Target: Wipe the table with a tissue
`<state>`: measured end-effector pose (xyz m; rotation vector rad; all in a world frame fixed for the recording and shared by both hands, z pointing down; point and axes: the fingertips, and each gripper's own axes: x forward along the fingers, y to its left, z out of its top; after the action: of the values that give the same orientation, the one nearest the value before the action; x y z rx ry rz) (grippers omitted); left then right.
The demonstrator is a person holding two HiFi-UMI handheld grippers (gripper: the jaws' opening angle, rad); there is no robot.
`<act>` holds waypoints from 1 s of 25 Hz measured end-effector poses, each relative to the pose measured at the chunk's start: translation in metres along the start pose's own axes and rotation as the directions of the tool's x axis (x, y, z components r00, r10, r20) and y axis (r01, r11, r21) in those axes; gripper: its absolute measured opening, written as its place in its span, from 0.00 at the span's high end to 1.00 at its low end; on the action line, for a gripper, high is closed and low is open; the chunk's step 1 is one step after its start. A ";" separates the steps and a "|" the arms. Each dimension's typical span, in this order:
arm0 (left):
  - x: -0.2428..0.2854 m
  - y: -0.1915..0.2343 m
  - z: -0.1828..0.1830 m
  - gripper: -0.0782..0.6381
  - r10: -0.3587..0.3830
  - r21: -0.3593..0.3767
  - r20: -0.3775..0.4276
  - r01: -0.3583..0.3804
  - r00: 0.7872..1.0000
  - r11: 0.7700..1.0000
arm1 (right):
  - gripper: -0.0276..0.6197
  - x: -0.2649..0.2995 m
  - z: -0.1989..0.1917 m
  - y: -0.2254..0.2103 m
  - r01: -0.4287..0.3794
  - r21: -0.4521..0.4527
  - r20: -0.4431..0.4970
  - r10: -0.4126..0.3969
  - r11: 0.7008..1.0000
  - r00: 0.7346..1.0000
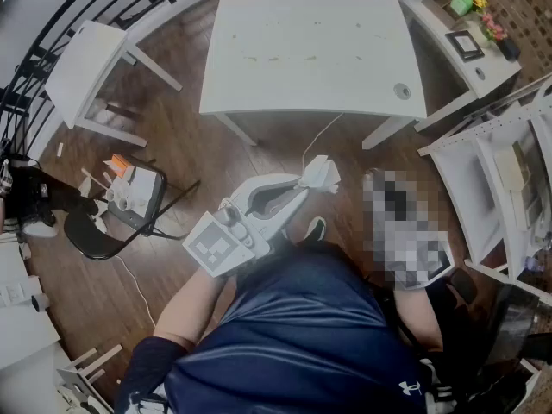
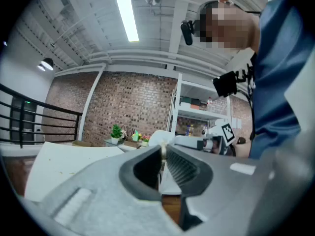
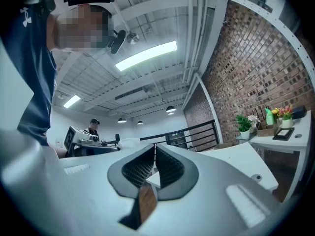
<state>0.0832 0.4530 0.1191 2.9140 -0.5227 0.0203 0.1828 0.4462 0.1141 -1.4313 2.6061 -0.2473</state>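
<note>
Person standing before a white table, with a tissue clamped in the left gripper.
The left gripper's jaws are closed on the crumpled white tissue, held in the air short of the table's near edge, above the wood floor. The right gripper is closed, with nothing between its jaws. Small specks dot the tabletop's middle.

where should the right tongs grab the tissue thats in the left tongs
Take the bunched free end of the tissue that sticks out past the tips of the left tongs, probably coming head-on from the white table side. Only its near edge looks pinched, and the wad beyond is loose and unobstructed. The right tongs are shut, so they would have to open first.
</note>
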 end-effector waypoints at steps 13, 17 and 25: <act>0.027 0.005 -0.009 0.85 0.036 -0.042 -0.018 -0.037 0.999 0.998 | 0.82 0.008 -0.008 -0.007 -0.135 -0.019 -0.076 0.133 0.991 0.988; 0.033 0.022 -0.011 0.85 0.017 -0.067 -0.002 -0.017 1.000 0.998 | 0.77 0.027 -0.015 0.000 -0.178 -0.058 -0.118 0.170 0.982 0.978; 0.041 0.081 -0.006 0.85 -0.026 -0.072 0.006 0.027 1.000 0.997 | 0.77 0.087 -0.023 -0.006 -0.203 -0.023 -0.177 0.196 0.979 0.964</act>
<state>0.0941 0.3654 0.1411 2.8512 -0.4755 -0.0093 0.1368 0.3709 0.1327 -1.1946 2.8877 -0.3081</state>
